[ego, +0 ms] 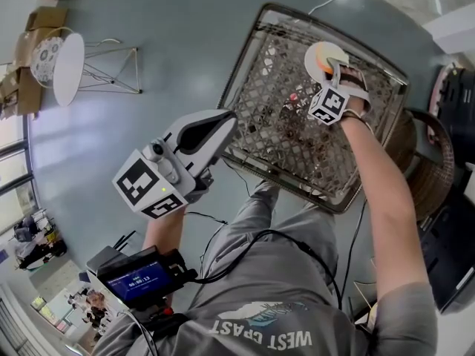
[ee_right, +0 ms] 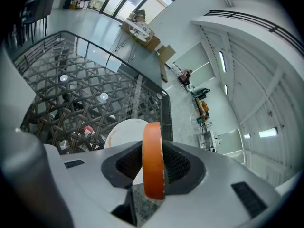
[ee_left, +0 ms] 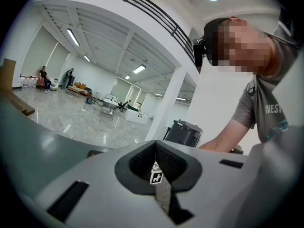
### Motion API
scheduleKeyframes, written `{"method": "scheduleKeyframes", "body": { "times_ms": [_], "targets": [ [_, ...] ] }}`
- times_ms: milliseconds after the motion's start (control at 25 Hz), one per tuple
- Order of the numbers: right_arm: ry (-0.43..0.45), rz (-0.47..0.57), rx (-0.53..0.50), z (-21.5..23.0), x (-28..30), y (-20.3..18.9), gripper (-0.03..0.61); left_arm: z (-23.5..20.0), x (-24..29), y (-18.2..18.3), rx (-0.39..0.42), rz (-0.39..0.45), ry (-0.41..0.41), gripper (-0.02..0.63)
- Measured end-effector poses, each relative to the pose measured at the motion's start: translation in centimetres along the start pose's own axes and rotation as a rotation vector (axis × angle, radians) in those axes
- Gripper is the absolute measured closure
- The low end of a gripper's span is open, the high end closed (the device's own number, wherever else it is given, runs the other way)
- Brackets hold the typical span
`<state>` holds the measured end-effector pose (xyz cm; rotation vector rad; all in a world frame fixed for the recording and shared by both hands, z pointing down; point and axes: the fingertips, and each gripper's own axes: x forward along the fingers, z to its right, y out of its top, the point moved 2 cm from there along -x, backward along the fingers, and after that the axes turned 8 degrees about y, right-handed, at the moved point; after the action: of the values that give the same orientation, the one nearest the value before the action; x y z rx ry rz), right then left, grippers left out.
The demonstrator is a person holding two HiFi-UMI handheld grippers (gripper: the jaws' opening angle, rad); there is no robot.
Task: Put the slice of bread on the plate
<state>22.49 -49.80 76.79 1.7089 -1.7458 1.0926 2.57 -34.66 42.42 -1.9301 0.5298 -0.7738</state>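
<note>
Near the far edge of the wicker table (ego: 245, 73), close to its right corner, lies a white plate (ego: 318, 54). The right gripper (ego: 340, 73) is just over this plate and points down toward it. Its jaws are closed on the slice of bread (ee_right: 153, 160), which has an orange crust and stands on its edge between the two pads. In the right gripper view the plate shows directly behind the slice; whether the bread touches the plate I cannot tell. The left gripper (ego: 226, 119) is beside the near left edge of the table, above the floor. Its jaws are together and nothing is between them.
</note>
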Motion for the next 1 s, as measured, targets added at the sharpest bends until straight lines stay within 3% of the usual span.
{"method": "scheduleKeyframes", "body": {
  "times_ms": [200, 320, 480, 800, 1000],
  "targets": [
    [0.073, -0.026, -0.069, -2.1, 1.0, 0.1, 0.472, -0.2, -0.3, -0.2, -0.005, 0.000, 0.003, 0.606],
    [0.137, -0.038, -0.077, -3.1, 1.6, -0.1, 0.437, -0.4, -0.5, -0.2, -0.007, 0.003, 0.005, 0.606],
    [0.257, -0.059, -0.064, -4.3, 2.1, -0.6, 0.360, -0.3, -0.7, 0.1, -0.009, 0.010, 0.007, 0.606],
    [0.536, -0.081, -0.068, -7.3, 3.5, -1.3, 0.278, -0.7, -0.9, 0.2, -0.009, 0.011, 0.020, 0.606],
    [0.540, -0.100, -0.037, -5.5, 2.9, -1.5, 0.278, -0.4, -0.6, 0.4, -0.004, 0.026, 0.008, 0.606]
  ]
}}
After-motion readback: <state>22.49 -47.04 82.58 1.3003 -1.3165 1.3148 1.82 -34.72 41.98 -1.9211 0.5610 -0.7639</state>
